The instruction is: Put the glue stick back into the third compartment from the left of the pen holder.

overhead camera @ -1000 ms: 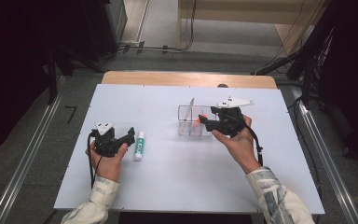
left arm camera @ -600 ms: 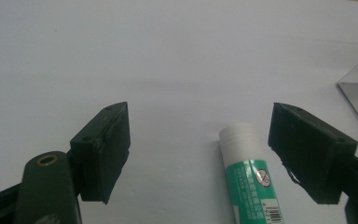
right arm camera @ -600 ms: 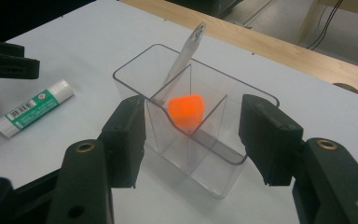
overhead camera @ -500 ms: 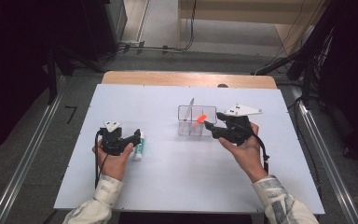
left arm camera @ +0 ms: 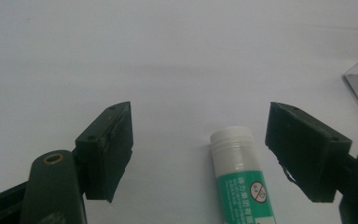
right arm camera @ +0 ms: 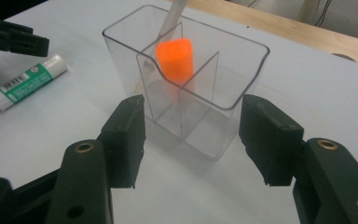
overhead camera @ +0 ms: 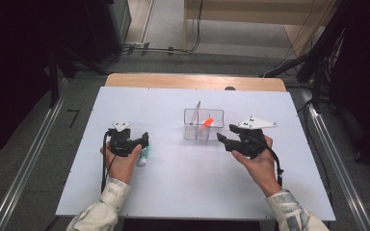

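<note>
A clear plastic organizer (overhead camera: 203, 124) (right arm camera: 186, 79) with dividers stands at the table's middle; an orange-capped marker (overhead camera: 208, 121) (right arm camera: 176, 61) and a white stick lean inside it. A green-and-white glue stick (overhead camera: 144, 156) (left arm camera: 242, 179) (right arm camera: 25, 81) lies flat on the white table. My left gripper (overhead camera: 143, 139) (left arm camera: 199, 149) is open and low, its jaws on either side of the glue stick's white cap without touching it. A short way back from the organizer's near side, my right gripper (overhead camera: 221, 139) (right arm camera: 192, 135) is open with nothing in it.
The white table top (overhead camera: 183, 192) has a wooden strip (overhead camera: 192, 82) along its far edge. Cables (overhead camera: 164, 48) and dark equipment lie on the floor beyond. Metal rails (overhead camera: 24, 163) run along both sides of the table.
My left gripper moved right and came over the glue stick. My right gripper drew back from the organizer, leaving the orange marker inside it.
</note>
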